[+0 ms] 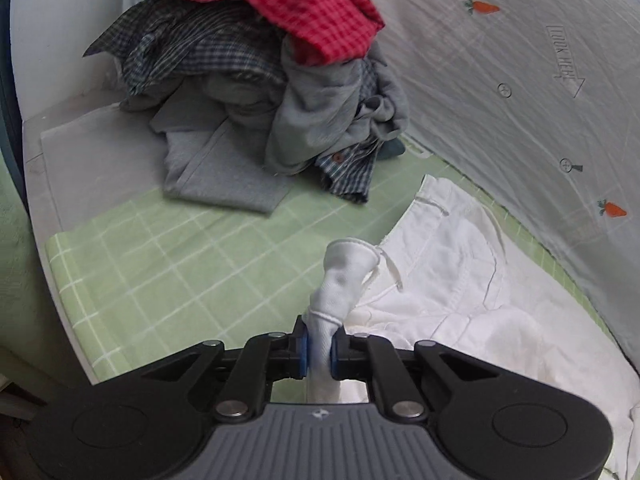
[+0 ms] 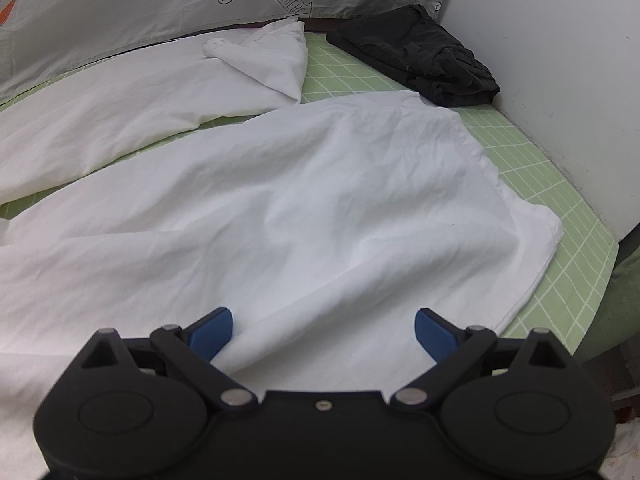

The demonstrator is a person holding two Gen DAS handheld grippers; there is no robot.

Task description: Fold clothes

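Left tongs [image 1: 319, 354], nearest, pinch a bunched corner of the white trousers [image 1: 460, 280], apparently at the waist, with a drawstring hanging beside it. Right tongs [image 2: 324, 330] stand spread wide over a trouser leg [image 2: 300, 208], gripping nothing. The trousers lie spread on the green checked sheet [image 1: 168, 264]. Step in hand, by judgement: laying out for the first fold; next, the right tongs likely need a hold on the leg. Left of the trousers the sheet is bare, offering room. Beyond them lie a pile of clothes [image 1: 256, 92], a dark garment [image 2: 420, 60] by the wall, and a hanging printed cloth [image 1: 520, 80] bounding the far side.
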